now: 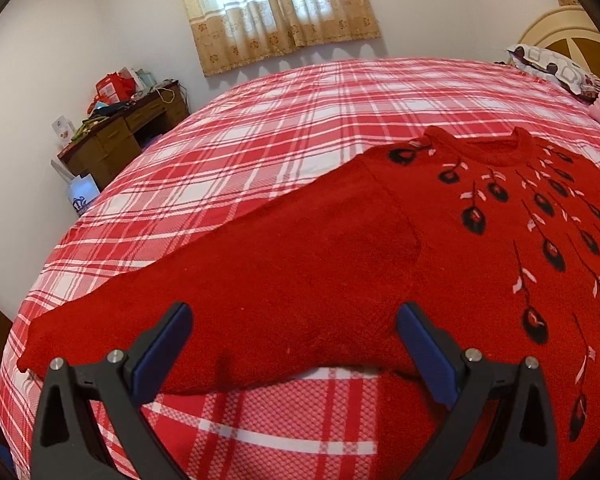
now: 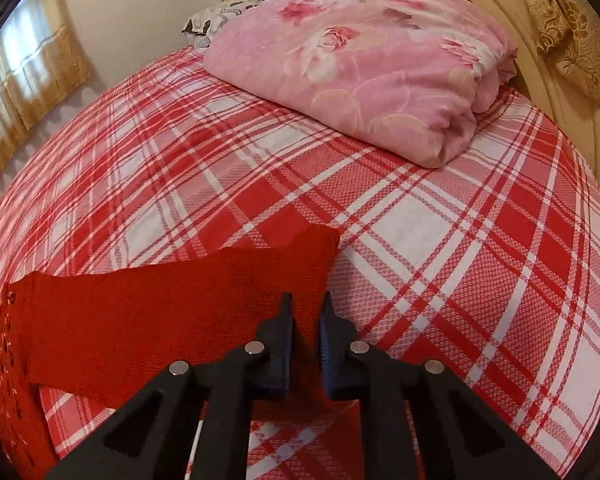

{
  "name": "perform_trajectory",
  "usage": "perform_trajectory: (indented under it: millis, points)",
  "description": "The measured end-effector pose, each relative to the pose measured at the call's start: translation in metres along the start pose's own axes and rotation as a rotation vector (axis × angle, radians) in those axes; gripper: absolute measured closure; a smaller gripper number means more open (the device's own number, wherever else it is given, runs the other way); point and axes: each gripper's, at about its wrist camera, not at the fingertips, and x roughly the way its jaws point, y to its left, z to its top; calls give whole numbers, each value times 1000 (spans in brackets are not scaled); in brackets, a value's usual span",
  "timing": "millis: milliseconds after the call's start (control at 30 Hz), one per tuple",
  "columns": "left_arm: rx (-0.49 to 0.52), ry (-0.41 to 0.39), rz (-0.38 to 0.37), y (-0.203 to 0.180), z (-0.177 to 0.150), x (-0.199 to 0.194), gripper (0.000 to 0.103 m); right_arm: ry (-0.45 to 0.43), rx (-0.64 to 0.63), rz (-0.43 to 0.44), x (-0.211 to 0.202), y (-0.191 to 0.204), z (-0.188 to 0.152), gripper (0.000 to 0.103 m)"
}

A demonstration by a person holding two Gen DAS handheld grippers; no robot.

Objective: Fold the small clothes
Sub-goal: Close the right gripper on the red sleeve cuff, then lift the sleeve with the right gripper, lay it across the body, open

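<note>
A red knit sweater with black and white leaf embroidery lies front up on the red-and-white plaid bed. In the left wrist view its left sleeve stretches toward the lower left. My left gripper is open, its two fingers straddling the sleeve just above the lower edge, not closed on it. In the right wrist view the other sleeve runs from the left edge to the middle. My right gripper is shut on the sleeve near its cuff end.
A folded pink floral quilt and a pillow lie at the head of the bed by the headboard. A cluttered wooden desk stands by the wall under curtains. Bare plaid sheet lies right of the sleeve.
</note>
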Motion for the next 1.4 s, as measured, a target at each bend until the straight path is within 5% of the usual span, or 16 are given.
perform_trajectory:
  millis: [367, 1400]
  points:
    - [-44, 3, 18, 26, -1, -1, 0, -156, -77, 95, -66, 48, 18, 95]
    - [-170, -5, 128, 134, -25, 2, 0, -340, -453, 411, -223, 294, 5, 95]
